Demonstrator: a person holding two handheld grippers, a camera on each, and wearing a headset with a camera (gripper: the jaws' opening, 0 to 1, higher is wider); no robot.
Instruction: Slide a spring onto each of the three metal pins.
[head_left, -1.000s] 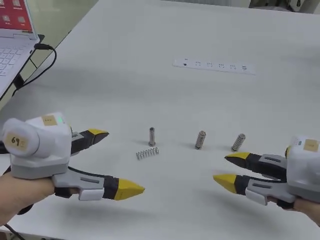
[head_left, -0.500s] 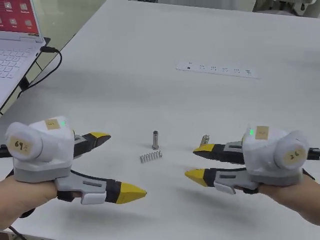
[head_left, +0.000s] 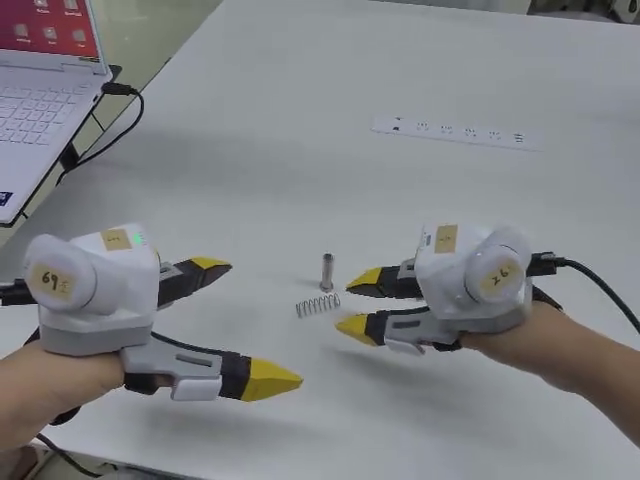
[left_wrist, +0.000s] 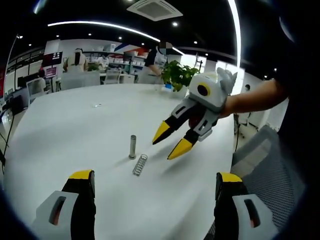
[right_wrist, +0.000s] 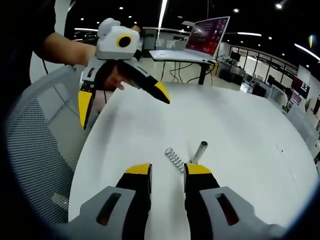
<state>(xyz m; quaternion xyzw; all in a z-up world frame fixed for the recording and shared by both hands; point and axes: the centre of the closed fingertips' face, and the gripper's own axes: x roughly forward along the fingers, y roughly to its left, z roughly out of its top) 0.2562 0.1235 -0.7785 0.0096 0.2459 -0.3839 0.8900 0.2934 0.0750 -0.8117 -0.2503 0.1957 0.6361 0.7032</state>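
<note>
Right tool (head_left: 356, 303) has swung in from the right over the last second, jaws narrowly apart and empty (two pins already wore springs back then, so I reckon this is the last). The loose spring (head_left: 317, 305) lies flat on the bench (head_left: 300, 150) just ahead of its tips, beside the bare upright pin (head_left: 327, 271). Left tool (head_left: 250, 322) hangs wide open, well off to the side.

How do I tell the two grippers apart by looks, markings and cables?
Both have white boxy bodies, grey-and-black jaws and pointed yellow tips. The left gripper carries a round label reading 69 and a green light on top. The right gripper has a handwritten number label too unclear to read, and a black cable runs from its back.
</note>
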